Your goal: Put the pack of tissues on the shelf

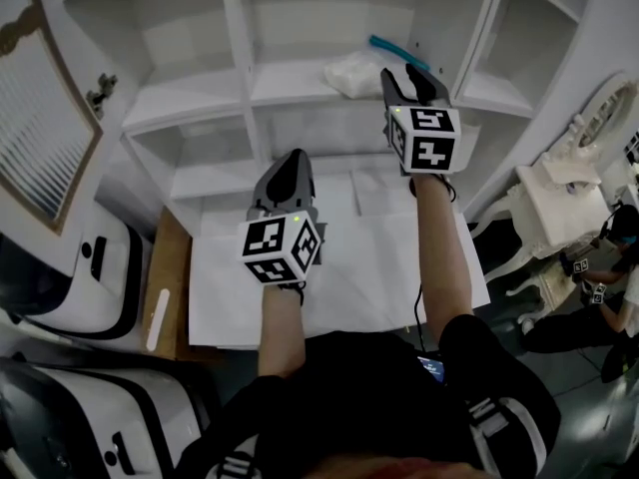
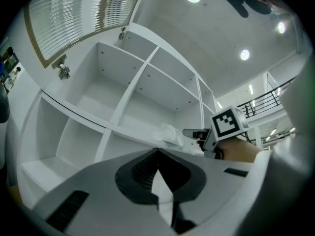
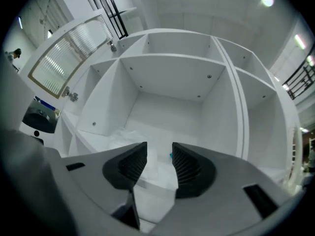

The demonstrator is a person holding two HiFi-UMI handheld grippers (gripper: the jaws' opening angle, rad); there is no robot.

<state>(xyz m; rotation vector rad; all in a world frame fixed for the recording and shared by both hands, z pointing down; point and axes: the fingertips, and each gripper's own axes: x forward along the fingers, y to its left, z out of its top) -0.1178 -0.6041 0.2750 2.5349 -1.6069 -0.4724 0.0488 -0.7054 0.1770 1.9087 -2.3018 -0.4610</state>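
Two grippers face the white wooden shelf unit (image 1: 200, 98). Leftmost, the left gripper (image 1: 288, 164) hangs low before it, its jaws pressed together on nothing. The soft white plastic-wrapped pack of tissues (image 1: 351, 72) lies on a middle shelf board, with a slim teal object (image 1: 397, 52) just behind. The right gripper (image 3: 159, 156) stands wide open, the pack just ahead of its pads and untouched. The best finish is probably to draw it straight back so the ribbed pads don't snag the wrapper.
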